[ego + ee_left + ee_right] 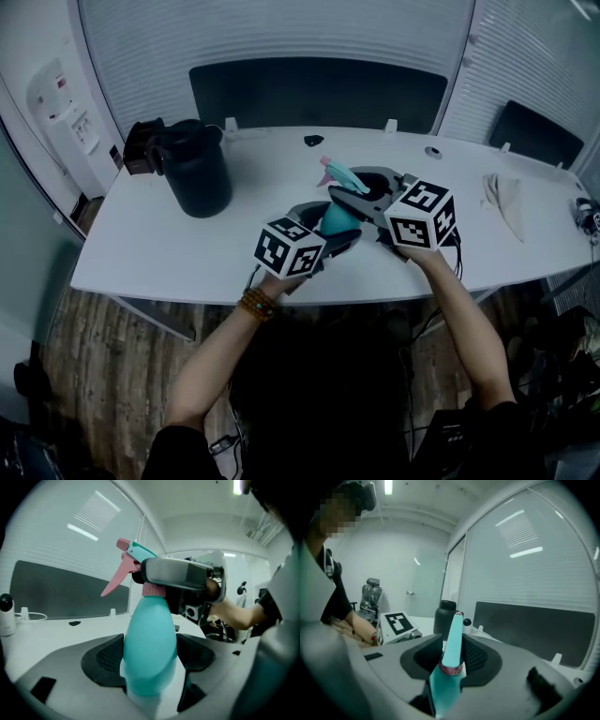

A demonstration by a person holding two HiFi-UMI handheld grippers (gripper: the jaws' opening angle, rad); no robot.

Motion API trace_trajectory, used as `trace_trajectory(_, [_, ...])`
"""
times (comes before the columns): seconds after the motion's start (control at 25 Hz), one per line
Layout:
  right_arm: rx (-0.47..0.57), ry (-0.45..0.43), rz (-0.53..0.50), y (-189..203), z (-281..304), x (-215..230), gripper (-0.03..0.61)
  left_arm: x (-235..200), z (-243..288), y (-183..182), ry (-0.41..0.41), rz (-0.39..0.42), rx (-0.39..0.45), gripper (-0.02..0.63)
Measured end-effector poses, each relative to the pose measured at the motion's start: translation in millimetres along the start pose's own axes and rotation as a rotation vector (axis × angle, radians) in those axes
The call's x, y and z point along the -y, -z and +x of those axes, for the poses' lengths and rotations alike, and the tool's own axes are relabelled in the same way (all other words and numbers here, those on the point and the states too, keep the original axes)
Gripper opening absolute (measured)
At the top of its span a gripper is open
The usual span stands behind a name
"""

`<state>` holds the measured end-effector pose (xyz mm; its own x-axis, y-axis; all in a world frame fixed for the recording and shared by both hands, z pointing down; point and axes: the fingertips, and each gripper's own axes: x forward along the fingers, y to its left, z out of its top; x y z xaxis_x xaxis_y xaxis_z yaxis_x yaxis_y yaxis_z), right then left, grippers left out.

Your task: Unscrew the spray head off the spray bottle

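Judging by its thin, glossy shell, the teal plastic spray bottle (pixel 150 639) should be light, a little squeezable and slick, so too hard a squeeze may dent it and too soft a one may let it spin. It is held off the white surface (pixel 141 244), over its near part, between the two tools. The left tongs (pixel 150 660) pinch the bottle's rounded belly, which is the sensible place to brace it. The right tongs (pixel 452 656) are pressed onto the narrow teal spray head (pixel 453 639) just above the ribbed pink collar (pixel 451 669). That head is stiffer but tapered and smooth, so the pads could slide. The collar would probably give the truer purchase for turning, and the thin pink trigger (pixel 115 581) looks like the part most easily bent. Around them, a tall black jug (pixel 195 169) stands well apart on the left, a crumpled white cloth (pixel 504 202) lies far right, and a small black object (pixel 312 141) sits near the far edge. None of these crowd the twisting; only the two tools' own bulky bodies, close together, may limit how far each turn goes.
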<state>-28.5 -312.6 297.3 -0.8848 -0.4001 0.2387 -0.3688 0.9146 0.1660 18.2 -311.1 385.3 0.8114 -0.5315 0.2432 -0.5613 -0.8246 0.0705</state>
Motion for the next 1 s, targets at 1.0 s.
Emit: trace_trajectory(1.0, [0.148,-0.167,-0.141,5,-43,-28,0.297,46,-18,8,0.497,0.124,-0.027,0.350])
